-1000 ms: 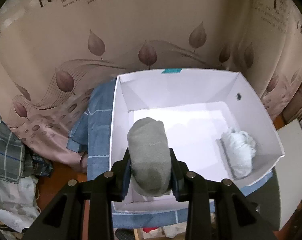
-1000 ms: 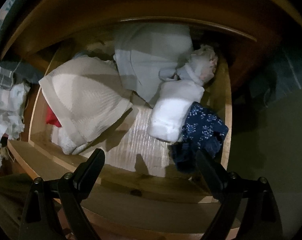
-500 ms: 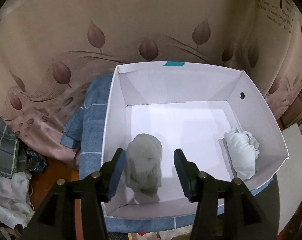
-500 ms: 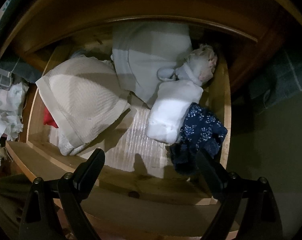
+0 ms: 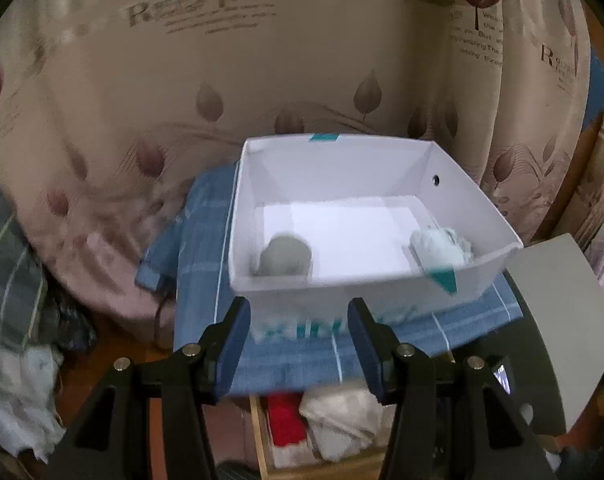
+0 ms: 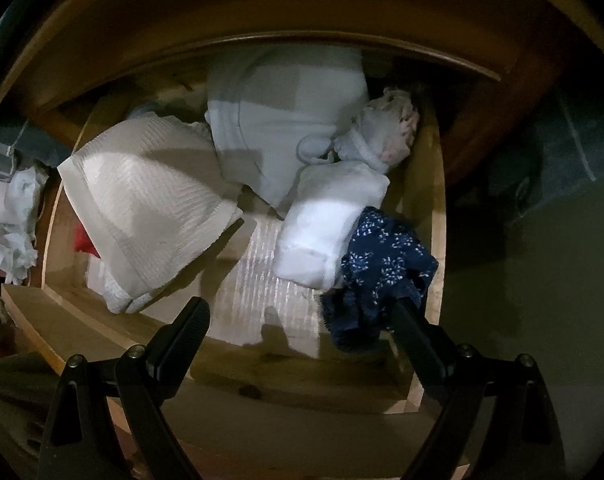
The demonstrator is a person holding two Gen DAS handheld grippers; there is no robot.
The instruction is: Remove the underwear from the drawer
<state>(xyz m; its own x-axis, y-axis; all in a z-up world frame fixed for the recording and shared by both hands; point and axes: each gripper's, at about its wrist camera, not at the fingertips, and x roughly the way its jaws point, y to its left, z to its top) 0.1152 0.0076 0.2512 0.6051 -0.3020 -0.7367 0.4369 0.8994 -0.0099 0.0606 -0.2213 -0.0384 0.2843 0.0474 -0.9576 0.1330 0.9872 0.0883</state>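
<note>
In the left wrist view, a rolled grey underwear (image 5: pixel 285 255) lies in the near left corner of a white box (image 5: pixel 342 284). A pale blue bundle (image 5: pixel 440 252) lies in its right corner. My left gripper (image 5: pixel 298 320) is open and empty, pulled back in front of the box. In the right wrist view, the open wooden drawer (image 6: pixel 436 220) holds a beige knit garment (image 6: pixel 150 196), a pale folded garment (image 6: pixel 286 120), a white roll (image 6: pixel 326 224), a floral-trimmed bundle (image 6: pixel 390 132) and a navy floral piece (image 6: pixel 382 276). My right gripper (image 6: pixel 298 316) is open above the drawer front, its right finger beside the navy piece.
The box sits on a blue checked cloth (image 5: pixel 206 248) before a leaf-print curtain (image 5: pixel 222 80). A grey board (image 5: pixel 562 320) is to the right. Part of the drawer with red and white clothes (image 5: pixel 322 428) shows below. Crumpled cloths (image 6: pixel 6 220) lie left of the drawer.
My left gripper opened, let the grey underwear drop into the box, then drew back and up out of the box. The right gripper edged closer to the drawer.
</note>
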